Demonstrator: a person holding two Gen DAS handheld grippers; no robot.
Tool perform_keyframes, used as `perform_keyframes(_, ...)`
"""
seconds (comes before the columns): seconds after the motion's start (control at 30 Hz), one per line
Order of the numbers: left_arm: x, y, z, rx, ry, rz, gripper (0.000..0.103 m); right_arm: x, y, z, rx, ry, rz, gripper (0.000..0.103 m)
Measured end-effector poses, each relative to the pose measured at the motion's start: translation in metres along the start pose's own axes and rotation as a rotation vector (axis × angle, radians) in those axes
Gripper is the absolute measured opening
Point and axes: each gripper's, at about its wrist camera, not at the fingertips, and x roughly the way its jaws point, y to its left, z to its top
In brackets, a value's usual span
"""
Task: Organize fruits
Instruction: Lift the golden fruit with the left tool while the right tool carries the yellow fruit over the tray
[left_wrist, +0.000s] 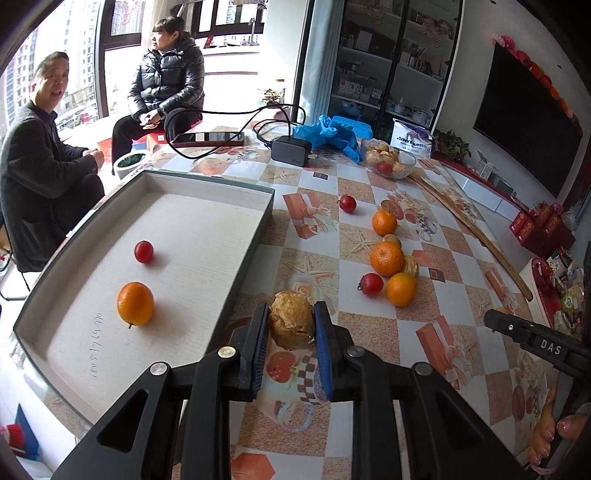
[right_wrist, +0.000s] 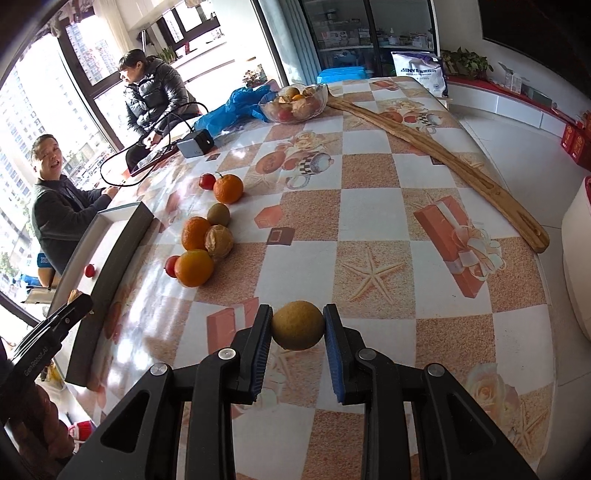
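Note:
My left gripper (left_wrist: 291, 325) is shut on a brown wrinkled fruit (left_wrist: 291, 325), held just right of the grey tray (left_wrist: 207, 181). The tray holds an orange (left_wrist: 135, 303) and a small red fruit (left_wrist: 143, 251). My right gripper (right_wrist: 298, 325) is shut on a round yellow-brown fruit (right_wrist: 298, 325) above the table. Loose on the table lie three oranges (left_wrist: 386, 257), two red fruits (left_wrist: 371, 284), a kiwi (right_wrist: 218, 214) and a wrinkled fruit (right_wrist: 219, 240). The right gripper's body also shows in the left wrist view (left_wrist: 535, 341).
A glass bowl of fruit (right_wrist: 295, 101) stands at the table's far side, next to a blue plastic bag (right_wrist: 232, 105), a charger (left_wrist: 291, 150) with cable and a phone (left_wrist: 208, 137). A long wooden stick (right_wrist: 443, 155) lies along the right edge. Two people sit beyond the table.

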Motion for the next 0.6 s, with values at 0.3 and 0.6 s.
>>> perform_keyframes(0.3, -0.01, 0.085, 0.004, -0.109, -0.019, 0.158, 0.026, 0.032, 0.11, 0.031, -0.171, 0.054, 0.183, 0.029)
perform_keyframes(0.6, 0.003, 0.14, -0.002, -0.189, 0.015, 0.261, 0.026, 0.082, 0.214, 0.049, -0.261, 0.155, 0.373, 0.029)
